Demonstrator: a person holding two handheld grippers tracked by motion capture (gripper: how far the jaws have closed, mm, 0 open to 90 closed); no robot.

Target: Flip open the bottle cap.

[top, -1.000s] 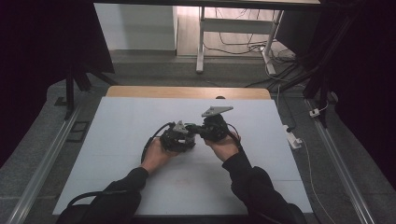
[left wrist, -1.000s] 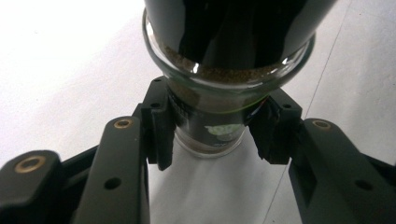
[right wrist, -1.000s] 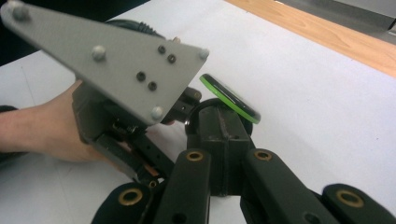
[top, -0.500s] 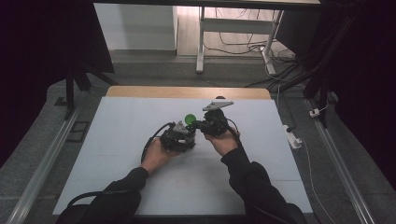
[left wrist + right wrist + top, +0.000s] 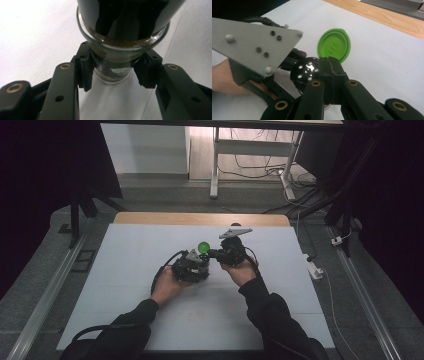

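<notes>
White table (image 5: 125, 310) under both grippers, wooden strip along its far edge, bare surface on every side of the hands. Left gripper (image 5: 112, 72) pinches the neck of a glass shaker jar (image 5: 122, 32), pads pressing both sides just below the rim; brown granules sit inside against the glass. In the high view the left gripper (image 5: 192, 266) is low over mid-table, with the right gripper (image 5: 212, 254) just beside it on the far-right side. Right gripper (image 5: 329, 67) has jaws pressed together, tips at the hinge side of the green flip lid (image 5: 334, 45), which stands open, tilted up and away from the black perforated shaker top (image 5: 305, 71). Can't tell if a lid tab is nipped between the tips.

Step looks like flipping the lid fully open. To do well: keep the left clamp steady on the neck, push the lid back from its edge, don't tilt the jar or granules spill through the holes. Plenty of room all round, edges well apart.
</notes>
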